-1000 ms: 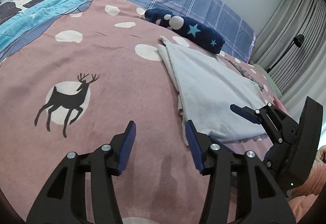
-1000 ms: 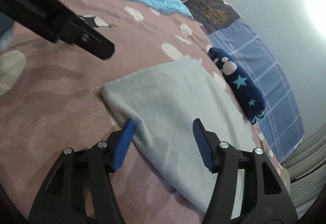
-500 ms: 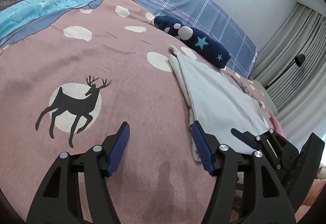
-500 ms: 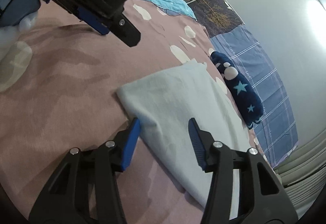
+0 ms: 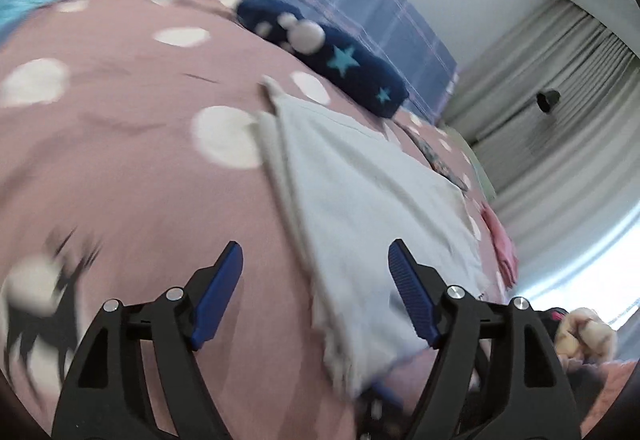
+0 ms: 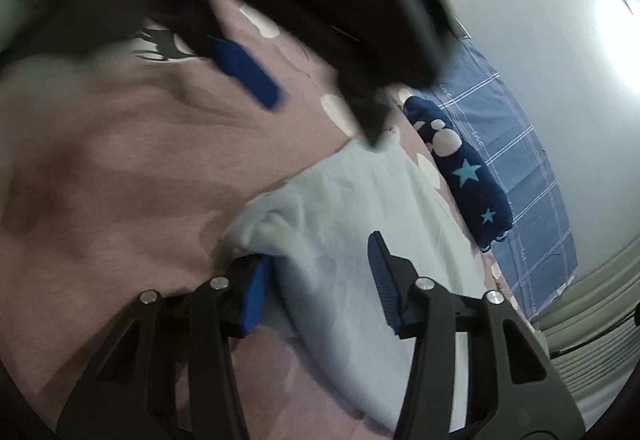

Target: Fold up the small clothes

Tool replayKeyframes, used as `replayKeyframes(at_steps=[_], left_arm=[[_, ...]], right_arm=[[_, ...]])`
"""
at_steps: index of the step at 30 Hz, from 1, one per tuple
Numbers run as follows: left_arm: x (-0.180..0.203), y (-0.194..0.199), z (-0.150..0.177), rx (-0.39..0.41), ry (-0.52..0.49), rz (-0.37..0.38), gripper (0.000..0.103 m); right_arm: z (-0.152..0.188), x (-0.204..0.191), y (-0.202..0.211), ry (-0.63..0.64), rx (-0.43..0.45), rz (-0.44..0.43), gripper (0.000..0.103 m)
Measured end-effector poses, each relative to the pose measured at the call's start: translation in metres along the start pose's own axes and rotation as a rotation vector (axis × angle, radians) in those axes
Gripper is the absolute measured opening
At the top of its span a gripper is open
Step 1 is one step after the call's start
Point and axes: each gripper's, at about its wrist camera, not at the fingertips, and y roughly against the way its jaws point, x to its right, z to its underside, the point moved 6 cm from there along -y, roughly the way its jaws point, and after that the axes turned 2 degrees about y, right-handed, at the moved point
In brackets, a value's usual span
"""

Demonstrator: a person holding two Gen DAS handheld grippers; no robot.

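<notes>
Pale grey garment (image 5: 372,200), already folded into a long flat panel, lies on the pink spotted blanket (image 5: 132,168) w/ its near corner toward both grippers; a navy star-print roll (image 5: 340,64) sits beyond its far end, apart from it. Step in hand, as judged: grab the near edge w/ both grippers for the next fold. To do it well: get each lower finger under all layers at the corner, not just the top one, pinch both sides at matching depth, lift evenly so the panel doesn't skew. Right gripper (image 6: 320,288): jaws at mid width, have just been closing; near corner of the garment (image 6: 340,240) lies between them, left finger (image 6: 254,296) tucked under the bunched edge and touching it, right finger (image 6: 384,280) over the cloth, so no firm pinch seen yet. Left gripper (image 5: 316,304): jaws wide, have just been opening; garment's left edge runs between the fingers but neither pad presses it. View is motion-blurred. In the right cam, left gripper's body (image 6: 320,0) looms dark and blurred overhead.
</notes>
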Motion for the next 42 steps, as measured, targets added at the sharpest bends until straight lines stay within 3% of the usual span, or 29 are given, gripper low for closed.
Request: replayKeyframes(at_steps=[4, 8, 9, 10, 11, 12, 15, 22, 27, 33, 36, 42], left_arm=[[-0.004, -0.047, -0.027, -0.096, 0.029, 0.031, 0.076], [-0.007, -0.076, -0.058, -0.079, 0.082, 0.090, 0.074], [-0.008, -0.080, -0.062, -0.070, 0.098, 0.086, 0.060], [-0.011, -0.086, -0.068, -0.061, 0.122, 0.062, 0.046], [-0.015, -0.090, -0.069, -0.066, 0.151, 0.043, 0.018], [-0.019, -0.093, -0.070, -0.073, 0.190, 0.038, 0.009], [-0.017, -0.088, -0.072, -0.042, 0.238, 0.064, 0.009], [0.051, -0.074, -0.097, -0.004, 0.101, 0.075, 0.009], [0.119, -0.088, -0.107, -0.007, -0.001, 0.093, 0.009], [0.216, -0.134, -0.101, -0.033, -0.140, 0.079, 0.009], [0.261, -0.179, -0.093, -0.074, -0.189, 0.051, 0.009], [0.307, -0.271, -0.053, -0.175, -0.260, -0.027, 0.009]], right_arm=[[0.003, -0.001, 0.005, -0.015, 0.005, 0.003, 0.046], [-0.003, 0.001, -0.003, -0.030, 0.005, 0.007, 0.046], [-0.006, 0.001, -0.006, -0.033, 0.009, 0.008, 0.045], [-0.009, 0.002, -0.011, -0.040, 0.008, -0.012, 0.037], [-0.010, 0.003, -0.014, -0.051, 0.001, -0.043, 0.015], [-0.009, 0.008, -0.016, -0.085, -0.006, -0.072, 0.007], [-0.004, 0.034, -0.004, -0.227, 0.046, -0.150, 0.006], [0.026, 0.106, 0.033, -0.479, 0.134, -0.139, 0.005], [0.076, 0.166, 0.057, -0.709, 0.174, -0.176, 0.005], [0.151, 0.220, 0.082, -0.901, 0.205, -0.149, 0.004], [0.197, 0.244, 0.087, -1.008, 0.201, -0.135, 0.004], [0.290, 0.266, 0.072, -1.240, 0.126, -0.183, 0.003]])
